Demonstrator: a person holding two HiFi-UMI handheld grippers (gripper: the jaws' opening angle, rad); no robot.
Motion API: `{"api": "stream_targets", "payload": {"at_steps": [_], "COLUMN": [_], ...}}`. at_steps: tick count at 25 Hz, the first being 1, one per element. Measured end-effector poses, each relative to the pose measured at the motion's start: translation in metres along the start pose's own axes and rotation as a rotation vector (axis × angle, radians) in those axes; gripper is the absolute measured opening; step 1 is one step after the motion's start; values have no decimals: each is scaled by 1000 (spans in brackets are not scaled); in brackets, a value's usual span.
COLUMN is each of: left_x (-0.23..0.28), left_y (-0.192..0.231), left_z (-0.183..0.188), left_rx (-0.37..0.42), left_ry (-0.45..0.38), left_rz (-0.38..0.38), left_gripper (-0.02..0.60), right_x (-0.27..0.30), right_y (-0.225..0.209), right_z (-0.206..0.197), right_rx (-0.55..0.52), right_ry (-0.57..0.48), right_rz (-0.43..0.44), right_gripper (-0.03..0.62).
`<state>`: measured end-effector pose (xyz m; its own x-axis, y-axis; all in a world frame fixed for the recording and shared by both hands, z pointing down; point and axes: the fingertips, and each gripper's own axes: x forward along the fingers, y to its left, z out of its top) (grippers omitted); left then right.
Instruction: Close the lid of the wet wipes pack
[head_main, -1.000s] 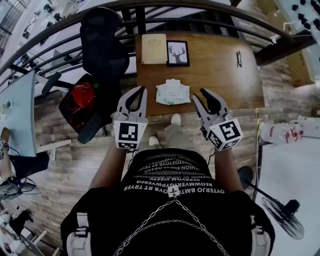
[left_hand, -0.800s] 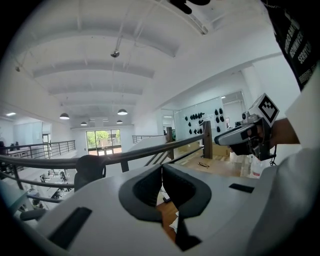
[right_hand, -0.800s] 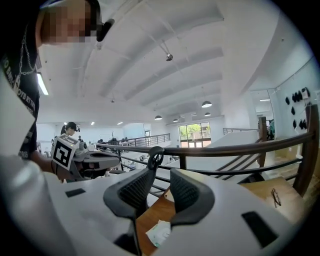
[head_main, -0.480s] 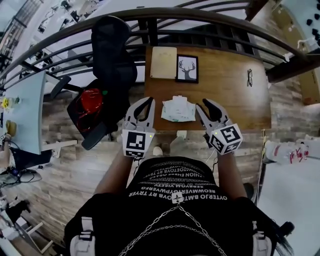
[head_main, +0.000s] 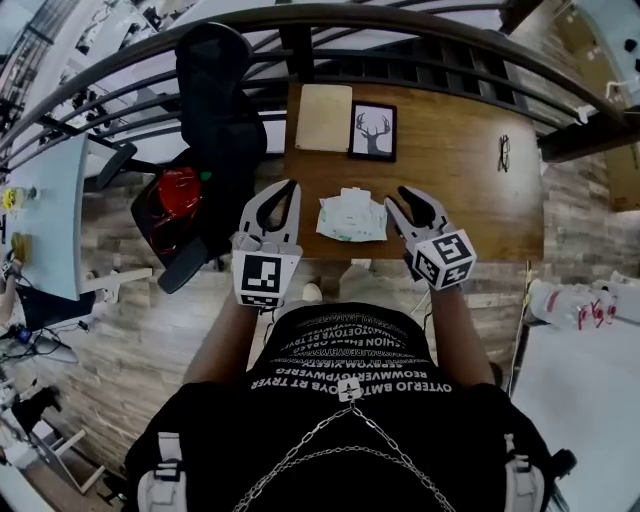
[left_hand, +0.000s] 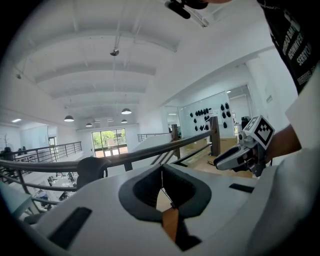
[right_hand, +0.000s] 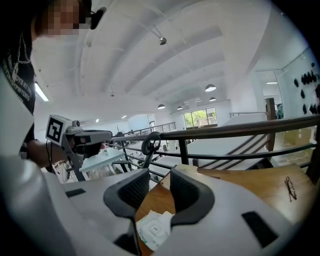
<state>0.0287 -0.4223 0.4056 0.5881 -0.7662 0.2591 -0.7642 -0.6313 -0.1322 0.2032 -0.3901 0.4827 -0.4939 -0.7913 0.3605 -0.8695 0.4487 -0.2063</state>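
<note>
The wet wipes pack (head_main: 352, 218), white with green print, lies near the front edge of the wooden table (head_main: 460, 190). A white flap on its top looks raised, though the detail is small. My left gripper (head_main: 281, 190) hovers just left of the pack and apart from it. In the left gripper view its tips (left_hand: 161, 170) meet with nothing held. My right gripper (head_main: 402, 198) hovers just right of the pack, also apart from it. Its jaws (right_hand: 160, 181) stand open and empty, and the pack (right_hand: 154, 228) shows below the gap.
A framed deer picture (head_main: 373, 131) and a pale board (head_main: 322, 104) lie at the table's far side, with glasses (head_main: 503, 153) to the right. A black office chair (head_main: 215, 100) and a red bag (head_main: 165, 205) stand left of the table. A dark railing (head_main: 400, 20) runs behind.
Both grippers have come forward and now flank the pack, the right one also lower. Neither gripper's jaws have visibly changed. The pack has not moved on the table.
</note>
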Motion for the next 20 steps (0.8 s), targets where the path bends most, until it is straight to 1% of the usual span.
{"api": "stream_targets", "payload": {"at_steps": [7,9,14,20], "left_x": [9,12,17,15], "left_y": [11,9,3,1], "left_z": [-21,-27,-50,-66], "left_rx": [-33,-38,-45,-53], "left_ry": [38,47,87,122], "left_rz": [42,42,32,38], "left_gripper": [28,28,28,28], "right_x": [27,36,57,81], "right_y": [-15,-19,-29,-32], "right_z": [-34,-47,-86,-126], "right_rx": [27,39,106,120], "right_ry": [79,108,172,237], "right_rz": [25,29,39,62], "right_gripper": [124,126,130,140]}}
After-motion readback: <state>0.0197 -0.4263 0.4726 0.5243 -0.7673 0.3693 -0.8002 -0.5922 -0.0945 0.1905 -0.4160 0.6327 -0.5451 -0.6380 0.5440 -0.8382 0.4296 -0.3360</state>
